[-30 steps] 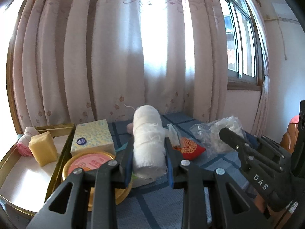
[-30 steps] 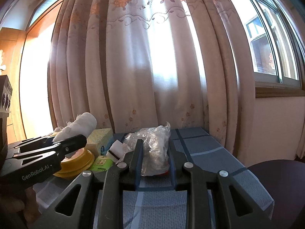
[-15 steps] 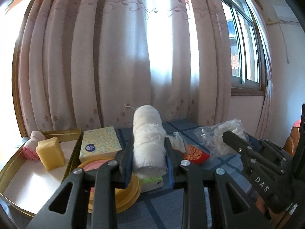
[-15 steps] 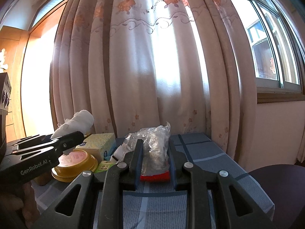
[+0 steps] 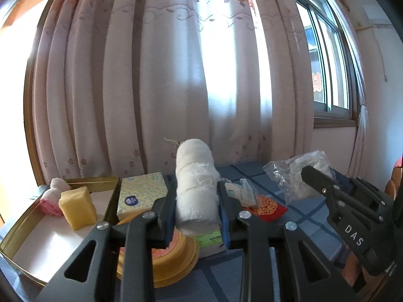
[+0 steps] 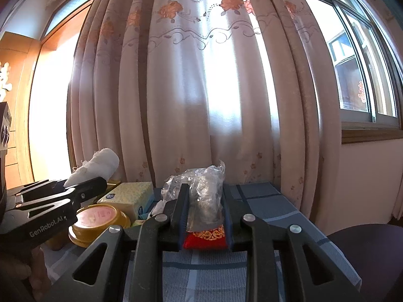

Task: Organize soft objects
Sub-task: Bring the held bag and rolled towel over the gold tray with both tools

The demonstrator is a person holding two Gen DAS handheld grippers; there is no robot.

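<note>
Left hand-held gripper (image 5: 196, 209) pinches my towel roll (image 5: 195, 188); right hand-held gripper (image 6: 205, 211) clamps the plastic bag (image 6: 204, 196) (crinkly). I'd lower both gently into the tray (image 5: 15, 229).

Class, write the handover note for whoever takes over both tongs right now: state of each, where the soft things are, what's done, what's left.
Left tongs: shut on the white cloth roll, held above the table.
Right tongs: shut on the clear plastic bag, also lifted.
Gold tray: holds the yellow sponge and a pink item.
Done: those two are placed.
Left: likely tray the roll and bag; tissue box remains on the table.
</note>
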